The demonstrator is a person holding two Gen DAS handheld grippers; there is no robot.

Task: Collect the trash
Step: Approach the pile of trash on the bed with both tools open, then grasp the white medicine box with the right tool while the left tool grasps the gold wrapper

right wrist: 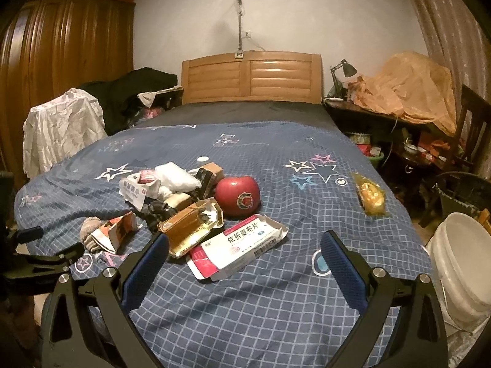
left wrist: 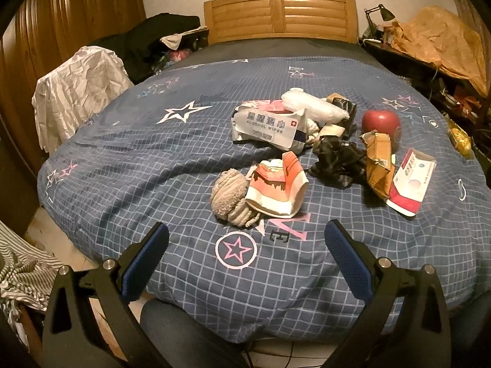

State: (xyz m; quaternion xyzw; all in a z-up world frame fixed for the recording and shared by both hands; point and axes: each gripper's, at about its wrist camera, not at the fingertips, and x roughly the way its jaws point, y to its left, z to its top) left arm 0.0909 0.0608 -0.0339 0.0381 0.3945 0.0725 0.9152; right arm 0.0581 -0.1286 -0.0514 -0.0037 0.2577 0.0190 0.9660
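Observation:
A pile of trash lies on the blue checked bed cover [left wrist: 153, 165]. It holds an alcohol wipes pack [left wrist: 267, 127], a torn orange-white carton [left wrist: 277, 188], a crumpled black bag [left wrist: 336, 159], a brown wrapper [left wrist: 379, 165] and an opened red-white medicine box [left wrist: 411, 182]. The medicine box [right wrist: 237, 247] lies just ahead of my right gripper [right wrist: 245, 245], which is open and empty. My left gripper [left wrist: 247, 234] is open and empty, just short of the carton and a beige knitted sock [left wrist: 228, 197].
A red apple [right wrist: 237, 196] sits by the pile and a yellow packet [right wrist: 371, 197] lies at the bed's right edge. A white bucket [right wrist: 463, 263] stands on the floor at right. Clothes drape a chair [left wrist: 76, 92] at left. A cluttered desk [right wrist: 399, 116] stands at right.

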